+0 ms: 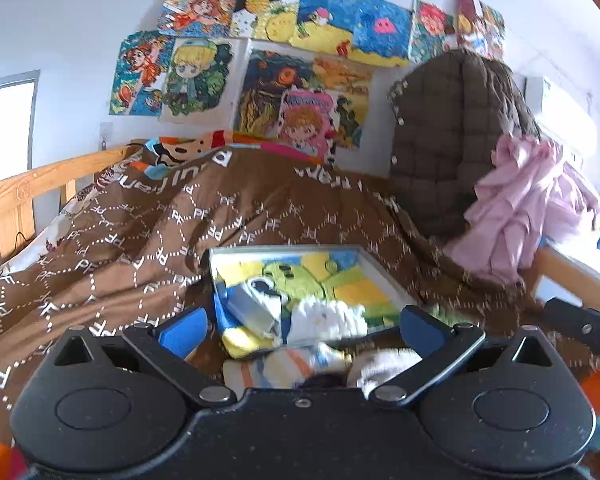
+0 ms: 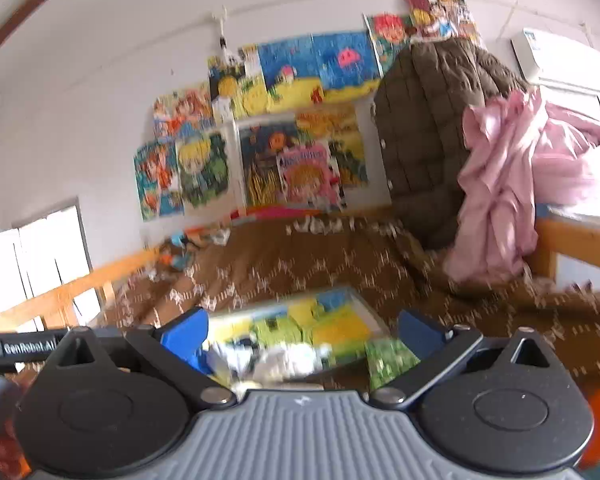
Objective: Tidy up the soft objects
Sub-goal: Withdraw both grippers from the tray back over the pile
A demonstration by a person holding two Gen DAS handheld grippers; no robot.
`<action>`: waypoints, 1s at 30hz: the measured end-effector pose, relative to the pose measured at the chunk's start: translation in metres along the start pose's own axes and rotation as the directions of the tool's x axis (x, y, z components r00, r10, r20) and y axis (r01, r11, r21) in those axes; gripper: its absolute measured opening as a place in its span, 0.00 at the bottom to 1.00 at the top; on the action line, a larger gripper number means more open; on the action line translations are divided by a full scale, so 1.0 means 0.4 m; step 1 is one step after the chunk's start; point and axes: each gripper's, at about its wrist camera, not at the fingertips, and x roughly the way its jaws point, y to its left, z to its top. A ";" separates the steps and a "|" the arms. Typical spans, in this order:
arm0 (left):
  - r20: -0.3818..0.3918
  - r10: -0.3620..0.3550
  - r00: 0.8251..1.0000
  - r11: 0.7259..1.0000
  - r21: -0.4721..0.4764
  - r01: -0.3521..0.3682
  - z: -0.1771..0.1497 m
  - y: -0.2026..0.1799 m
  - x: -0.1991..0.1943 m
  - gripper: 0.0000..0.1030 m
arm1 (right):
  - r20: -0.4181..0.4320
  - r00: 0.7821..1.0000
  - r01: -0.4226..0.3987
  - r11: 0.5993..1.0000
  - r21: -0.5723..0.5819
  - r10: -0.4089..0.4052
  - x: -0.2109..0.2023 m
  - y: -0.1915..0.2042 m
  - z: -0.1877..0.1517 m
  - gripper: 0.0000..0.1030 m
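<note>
Right under your left tongs (image 1: 300, 326), spread wide and holding nothing, lies a striped sock (image 1: 288, 366) beside a white one (image 1: 384, 364) on the brown blanket (image 1: 140, 232). Just beyond, more socks (image 1: 324, 316) sit piled in the tray (image 1: 374, 270). Your right tongs (image 2: 302, 338) also stand wide and empty above the blurred tray (image 2: 360, 304).

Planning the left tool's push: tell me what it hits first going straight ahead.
Probably the small pile of socks lying between the open left tool, just before the framed picture on the brown blanket. Depth is hard to judge.
</note>
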 end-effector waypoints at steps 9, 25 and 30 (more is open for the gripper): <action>-0.162 -0.052 0.985 0.984 0.158 0.078 -0.001 -0.020 -0.006 0.99 | -0.226 0.973 -0.046 0.998 0.033 0.052 0.003 0.011 -0.089 1.00; -0.635 -0.035 0.772 0.969 0.168 0.182 -0.081 0.028 0.204 0.99 | -0.456 0.889 -0.085 0.995 -0.056 0.050 0.083 0.063 -0.157 1.00; -0.689 -0.021 0.725 0.986 0.107 0.131 -0.094 0.060 0.251 0.98 | -0.504 0.861 -0.106 0.993 -0.045 0.069 0.109 0.062 -0.165 1.00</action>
